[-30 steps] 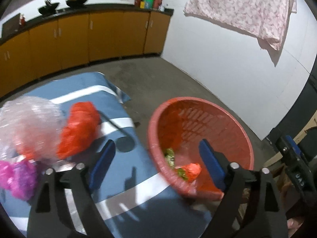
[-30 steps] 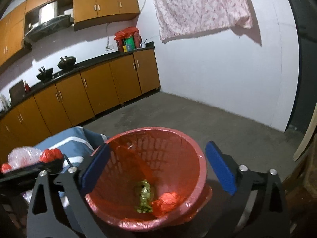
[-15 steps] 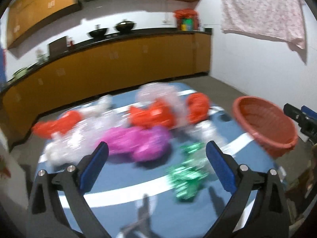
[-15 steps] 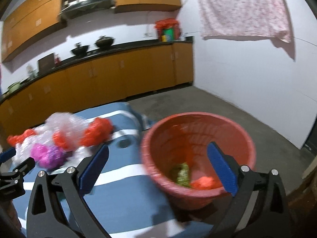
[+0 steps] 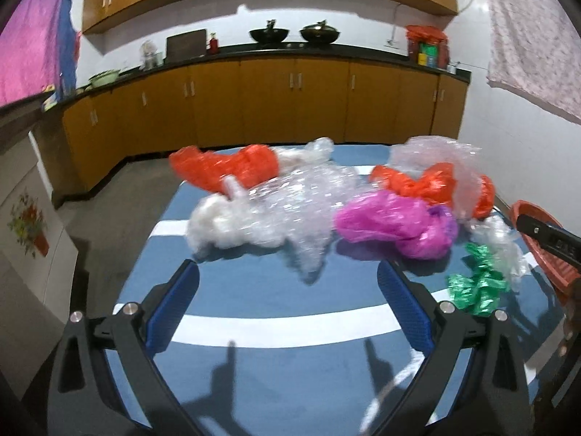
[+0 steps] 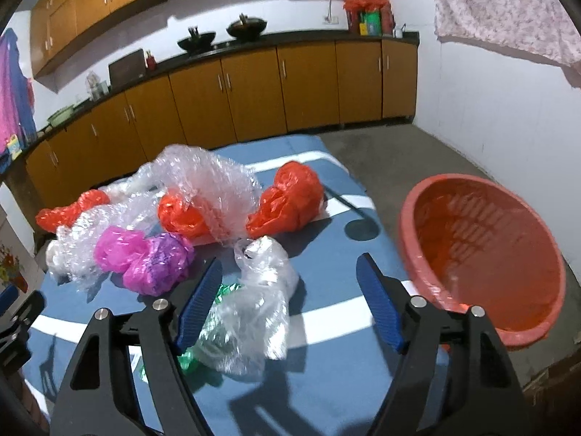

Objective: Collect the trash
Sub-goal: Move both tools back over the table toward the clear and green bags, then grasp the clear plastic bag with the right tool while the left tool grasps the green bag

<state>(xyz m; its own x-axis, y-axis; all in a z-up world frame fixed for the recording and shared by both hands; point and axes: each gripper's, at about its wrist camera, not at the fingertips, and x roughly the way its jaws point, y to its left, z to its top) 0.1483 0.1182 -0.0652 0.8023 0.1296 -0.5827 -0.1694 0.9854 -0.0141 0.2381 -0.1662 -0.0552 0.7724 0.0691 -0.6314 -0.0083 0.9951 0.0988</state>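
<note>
— Trash first: what sits at the right gripper (image 6: 288, 292)?
— A crumpled clear plastic bag (image 6: 254, 312) lies between its blue pads, which stand apart from it. The jaws have just been closing; nothing is gripped.
— And under the bag?
— A scrap of green foil (image 6: 189, 358) peeks out on the near side.
— The left gripper (image 5: 288, 292)?
— Spread wide and empty above bare blue cloth (image 5: 276, 381) with white stripes. Its jaws have just been opening.
— Further out?
— A heap on the cloth: bubble wrap (image 5: 290, 210), a magenta bag (image 5: 392, 221), orange bags (image 5: 225, 169), and another green foil piece (image 5: 475, 287) to the right.
— The container?
— A red basket (image 6: 483, 250) stands beside the cloth's right edge, tilted toward the camera; in the right wrist view its inside shows no clear contents.
— Background?
— Brown cabinets (image 6: 254, 91) run along the wall.
</note>
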